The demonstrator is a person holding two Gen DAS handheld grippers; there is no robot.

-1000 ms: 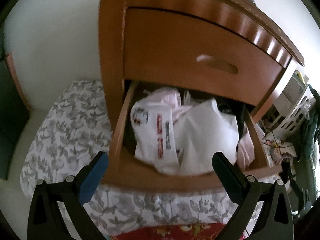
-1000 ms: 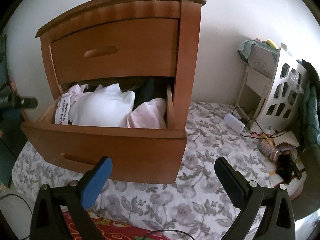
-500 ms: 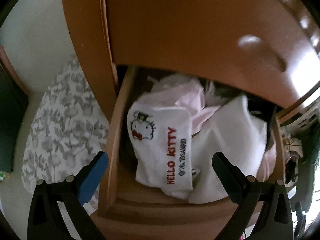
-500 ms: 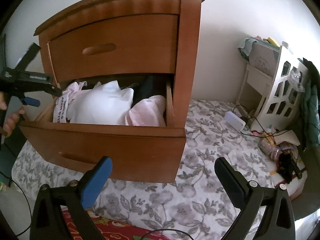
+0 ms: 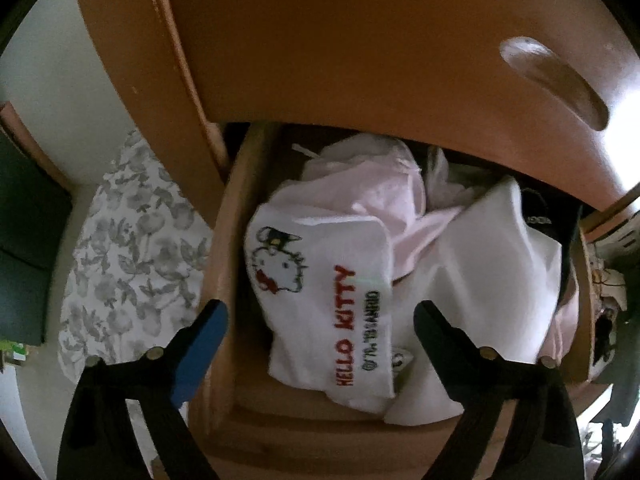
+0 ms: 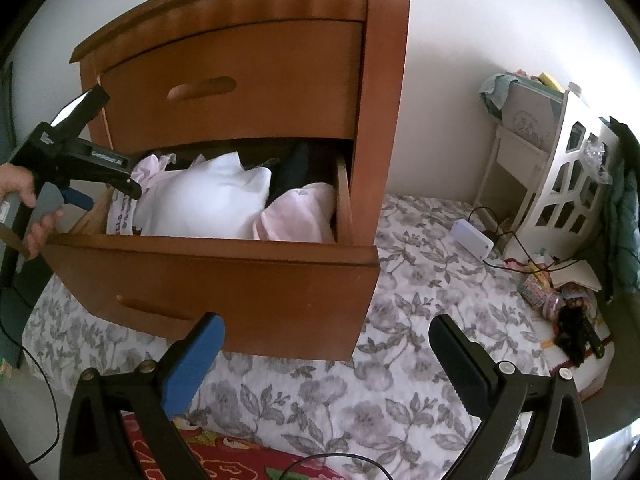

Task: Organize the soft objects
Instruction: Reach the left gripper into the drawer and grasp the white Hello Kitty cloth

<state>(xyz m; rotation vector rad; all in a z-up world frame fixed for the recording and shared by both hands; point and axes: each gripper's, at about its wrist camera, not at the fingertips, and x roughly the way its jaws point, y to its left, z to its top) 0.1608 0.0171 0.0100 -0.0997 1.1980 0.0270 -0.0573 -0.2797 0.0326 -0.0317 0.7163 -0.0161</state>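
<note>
The nightstand's lower drawer point(image 5: 218, 260) stands open and is stuffed with soft clothes. On top at the left lies a white cloth with a Hello Kitty print point(image 5: 320, 300). A pink garment point(image 5: 372, 184) sits behind it, a plain white one point(image 5: 488, 264) to its right, and something black point(image 5: 552, 224) at the far right. My left gripper point(image 5: 318, 312) points steeply down over the printed cloth. Its jaws are closing and still wide, with the cloth between them and no pad pressing on it. In the right wrist view my right gripper point(image 6: 326, 326) is open and holds nothing, in front of the drawer point(image 6: 224, 280).
The closed upper drawer point(image 5: 400, 40) overhangs the open one. The nightstand stands on a floral bedspread point(image 6: 400, 360). A white box with cables point(image 6: 472, 238), a white shelf unit point(image 6: 560, 184) and small clutter are at the right. A hand point(image 6: 24, 200) holds the left gripper point(image 6: 108, 196).
My left gripper came closer, sank and tipped down over the drawer's left end, and its jaws narrowed a little. In the right wrist view it entered from the left. My right gripper stayed put.
</note>
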